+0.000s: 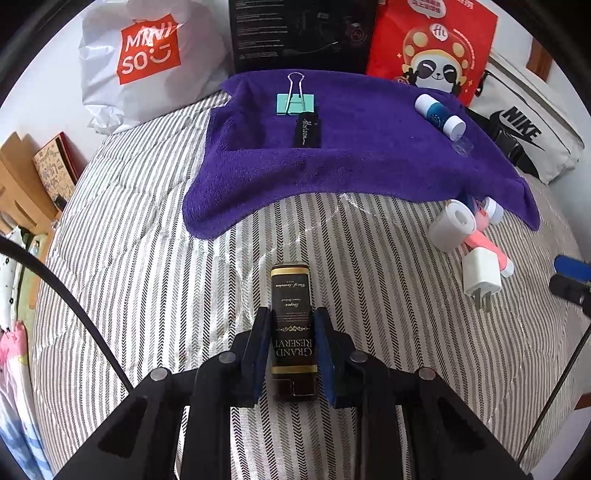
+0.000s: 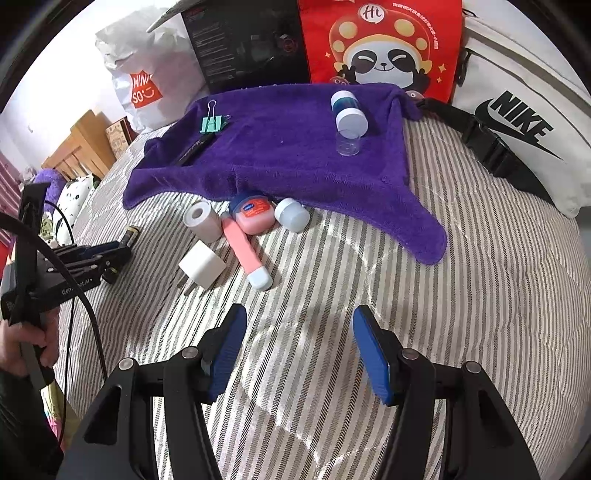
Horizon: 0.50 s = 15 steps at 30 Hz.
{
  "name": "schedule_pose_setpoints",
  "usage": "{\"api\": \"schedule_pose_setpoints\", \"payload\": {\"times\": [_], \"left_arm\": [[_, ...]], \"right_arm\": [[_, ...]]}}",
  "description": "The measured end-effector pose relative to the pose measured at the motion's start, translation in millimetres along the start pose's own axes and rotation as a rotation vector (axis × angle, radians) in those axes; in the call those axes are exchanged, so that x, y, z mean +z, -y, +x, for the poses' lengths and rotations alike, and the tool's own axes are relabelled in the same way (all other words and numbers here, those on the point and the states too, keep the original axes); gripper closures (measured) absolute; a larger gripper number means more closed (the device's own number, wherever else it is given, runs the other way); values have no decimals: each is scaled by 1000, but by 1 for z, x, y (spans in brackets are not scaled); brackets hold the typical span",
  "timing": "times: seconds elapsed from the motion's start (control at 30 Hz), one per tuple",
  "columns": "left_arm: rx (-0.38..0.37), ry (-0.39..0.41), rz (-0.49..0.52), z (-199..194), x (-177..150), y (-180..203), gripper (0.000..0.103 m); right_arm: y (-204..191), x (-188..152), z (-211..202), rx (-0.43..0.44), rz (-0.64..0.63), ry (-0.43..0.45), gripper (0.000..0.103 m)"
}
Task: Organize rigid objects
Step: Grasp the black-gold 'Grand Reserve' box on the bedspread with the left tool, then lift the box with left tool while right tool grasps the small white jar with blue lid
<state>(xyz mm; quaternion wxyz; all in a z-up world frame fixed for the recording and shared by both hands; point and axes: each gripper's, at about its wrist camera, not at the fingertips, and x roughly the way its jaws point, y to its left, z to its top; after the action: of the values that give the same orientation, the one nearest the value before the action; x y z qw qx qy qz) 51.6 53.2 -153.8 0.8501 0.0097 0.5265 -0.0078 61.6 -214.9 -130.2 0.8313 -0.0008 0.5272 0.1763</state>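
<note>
My left gripper [image 1: 292,314] is shut on a slim black box with gold trim [image 1: 291,295] that lies on the striped bedcover [image 1: 147,258]; its pads touch both long sides. In the right wrist view the same left gripper [image 2: 117,252] sits at the left with the box's end [image 2: 131,233] poking out. My right gripper [image 2: 299,312] stands open over bare bedcover with nothing between its fingers. On the purple towel [image 1: 351,162] lie a teal binder clip [image 1: 295,103], a black flat case [image 1: 307,130] and a blue-and-white bottle [image 1: 439,112].
By the towel's near edge lie a white tape roll [image 2: 201,219], a pink tube [image 2: 243,251], a white charger plug [image 2: 201,265], a small pink jar [image 2: 253,216] and a white-capped jar [image 2: 291,214]. Bags and a black carton [image 1: 303,33] line the back. A hand [image 2: 22,339] holds the left gripper's handle.
</note>
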Motion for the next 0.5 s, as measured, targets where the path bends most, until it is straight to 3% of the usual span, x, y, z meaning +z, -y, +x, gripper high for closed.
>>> {"api": "schedule_pose_setpoints", "payload": {"times": [0.3, 0.5], "left_arm": [[-7, -3, 17, 1, 1, 0, 80], [-20, 0, 22, 1, 1, -1, 80]], "right_arm": [[-2, 26, 9, 38, 14, 82, 45], [-6, 42, 42, -3, -77, 77, 59]]}}
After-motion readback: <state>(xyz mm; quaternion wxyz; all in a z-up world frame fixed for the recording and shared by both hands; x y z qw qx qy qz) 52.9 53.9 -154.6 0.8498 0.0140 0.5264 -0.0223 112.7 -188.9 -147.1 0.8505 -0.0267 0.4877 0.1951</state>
